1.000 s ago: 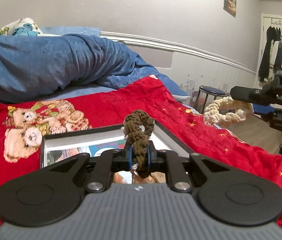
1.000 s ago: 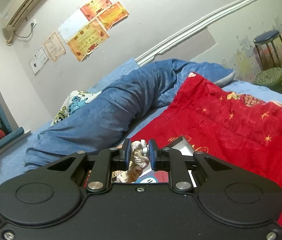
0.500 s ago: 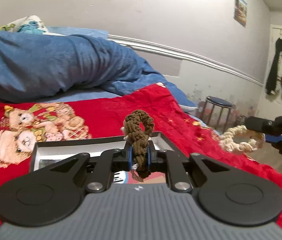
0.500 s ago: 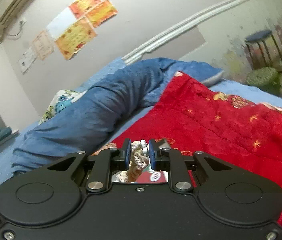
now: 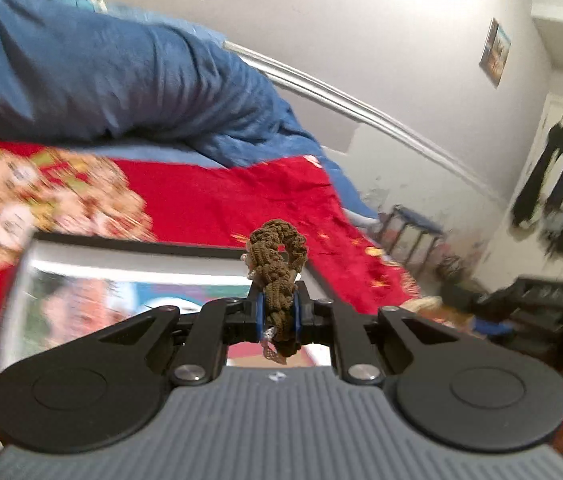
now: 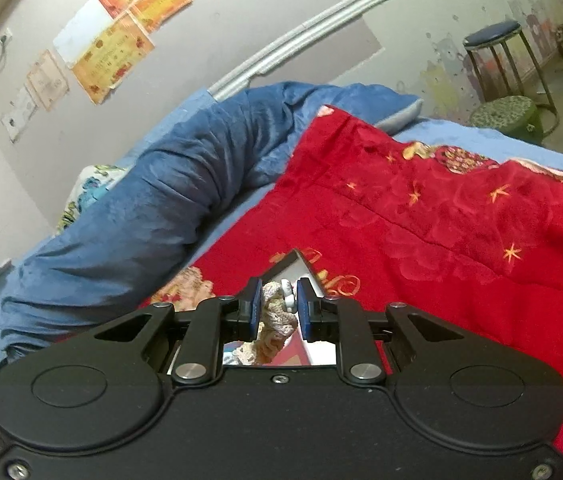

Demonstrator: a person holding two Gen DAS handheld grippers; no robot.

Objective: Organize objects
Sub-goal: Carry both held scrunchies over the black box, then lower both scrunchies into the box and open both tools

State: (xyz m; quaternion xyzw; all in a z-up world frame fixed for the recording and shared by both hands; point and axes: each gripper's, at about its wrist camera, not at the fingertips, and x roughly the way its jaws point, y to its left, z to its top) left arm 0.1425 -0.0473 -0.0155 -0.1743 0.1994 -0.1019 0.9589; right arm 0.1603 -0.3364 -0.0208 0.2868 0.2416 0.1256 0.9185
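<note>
Above the red blanket [image 5: 221, 196], left gripper [image 5: 278, 314] tight on brown scrunchie [image 5: 277, 256], right gripper [image 6: 277, 310] on cream scrunchie [image 6: 275, 316]

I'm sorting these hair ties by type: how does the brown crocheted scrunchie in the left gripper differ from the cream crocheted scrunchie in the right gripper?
Colour: the brown crocheted scrunchie is dark olive-brown; the cream crocheted scrunchie is off-white.
Pose: the brown one's loop stands clear above the left gripper, while the cream one sits mostly down between the fingers of the right gripper.
Trim: a white bead-like piece shows on the cream one; the brown one carries only a small pale bit.
Both are knitted and clamped.
</note>
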